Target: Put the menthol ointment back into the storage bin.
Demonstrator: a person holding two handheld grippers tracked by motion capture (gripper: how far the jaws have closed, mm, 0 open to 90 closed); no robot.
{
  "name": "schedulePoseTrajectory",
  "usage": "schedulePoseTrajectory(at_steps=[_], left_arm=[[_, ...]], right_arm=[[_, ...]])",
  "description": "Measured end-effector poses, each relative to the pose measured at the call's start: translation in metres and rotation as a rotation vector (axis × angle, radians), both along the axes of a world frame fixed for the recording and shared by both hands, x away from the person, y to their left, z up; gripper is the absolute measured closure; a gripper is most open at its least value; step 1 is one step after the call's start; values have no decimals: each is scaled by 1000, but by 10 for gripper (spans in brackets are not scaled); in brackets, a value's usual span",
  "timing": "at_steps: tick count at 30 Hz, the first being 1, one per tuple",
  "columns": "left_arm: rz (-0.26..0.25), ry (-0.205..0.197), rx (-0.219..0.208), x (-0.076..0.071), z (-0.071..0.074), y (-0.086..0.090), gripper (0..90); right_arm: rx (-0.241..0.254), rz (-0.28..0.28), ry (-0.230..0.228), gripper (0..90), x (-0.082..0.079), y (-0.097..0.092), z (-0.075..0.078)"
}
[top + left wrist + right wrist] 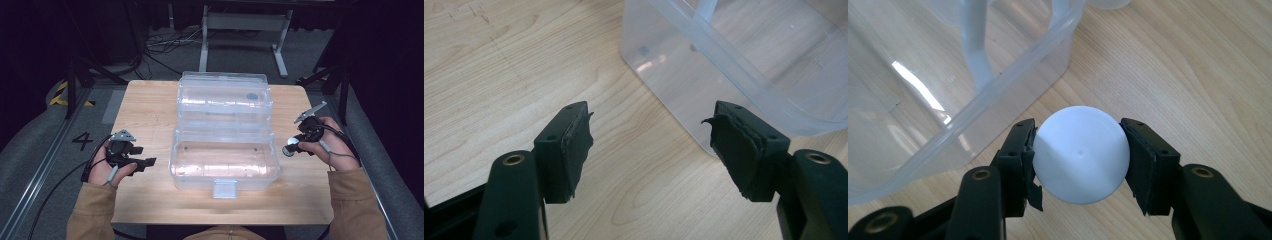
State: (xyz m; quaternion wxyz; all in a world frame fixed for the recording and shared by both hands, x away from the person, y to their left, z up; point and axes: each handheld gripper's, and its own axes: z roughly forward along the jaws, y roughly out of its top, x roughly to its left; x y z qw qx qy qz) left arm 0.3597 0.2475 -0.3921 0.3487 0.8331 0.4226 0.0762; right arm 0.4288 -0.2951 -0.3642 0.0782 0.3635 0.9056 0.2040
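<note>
A clear plastic box point(224, 172) stands open in the middle of the wooden table, its lid point(224, 97) folded back behind it. In the right gripper view a white ball point(1081, 154) sits between the two black pads, and my right gripper point(1079, 157) is shut on it. From above, that ball point(290, 148) hangs just right of the box, above the tabletop. My left gripper point(651, 145) is open with bare wood between its pads, near the box's left corner point(664, 65). In the high view it point(142, 157) rests low at the box's left side.
The box's latch tab point(224, 188) juts toward the table's front edge. The wooden table point(145, 105) has bare room left and right of the box. Cables point(165, 47) and a metal stand point(245, 30) lie on the floor beyond the far edge.
</note>
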Motion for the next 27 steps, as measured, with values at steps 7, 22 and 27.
schedulePoseTrajectory(at_steps=[7,22,27], left_arm=[[-9,2,7,2,0,-1,332],[-5,13,2,3,0,0,333],[-8,9,5,3,-1,0,333]], right_arm=[[-12,41,0,506,-3,8,15],[-50,117,0,506,-8,16,38],[-44,147,5,506,-10,18,42]])
